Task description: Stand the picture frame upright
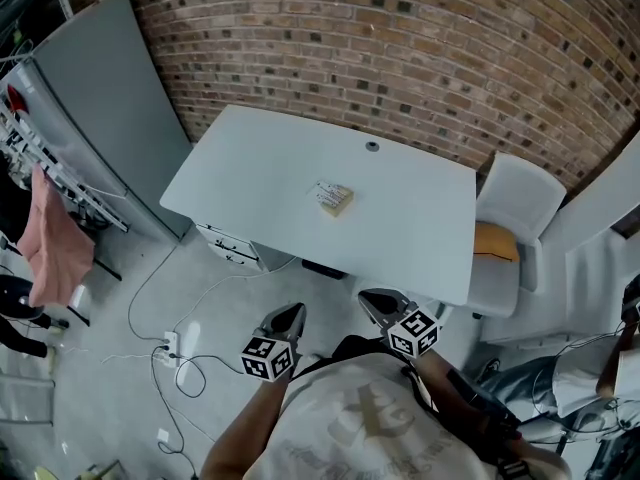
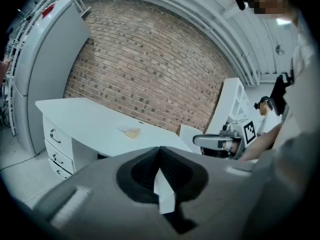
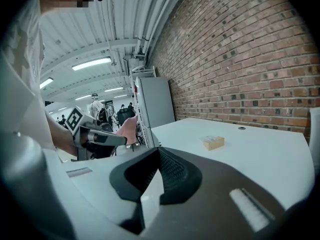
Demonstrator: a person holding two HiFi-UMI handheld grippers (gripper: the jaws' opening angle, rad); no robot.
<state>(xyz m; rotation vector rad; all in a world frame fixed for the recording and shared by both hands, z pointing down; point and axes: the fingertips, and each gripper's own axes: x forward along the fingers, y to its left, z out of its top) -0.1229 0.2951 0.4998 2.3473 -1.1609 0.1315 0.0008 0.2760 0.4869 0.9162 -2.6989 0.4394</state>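
Counter [image 1: 250, 168] lies well ahead of the left gripper [image 1: 293, 313] and right gripper [image 1: 370, 298], jaws pressed together on nothing, so by my judgement the approach comes next: reach the picture frame [image 1: 332, 198] lying flat mid-counter, then open.

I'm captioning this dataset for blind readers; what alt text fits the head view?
A small tan wooden picture frame lies flat near the middle of a white rectangular desk against a red brick wall. Short of its near edge, the left hand-held gripper and right hand-held gripper hover shut and empty.
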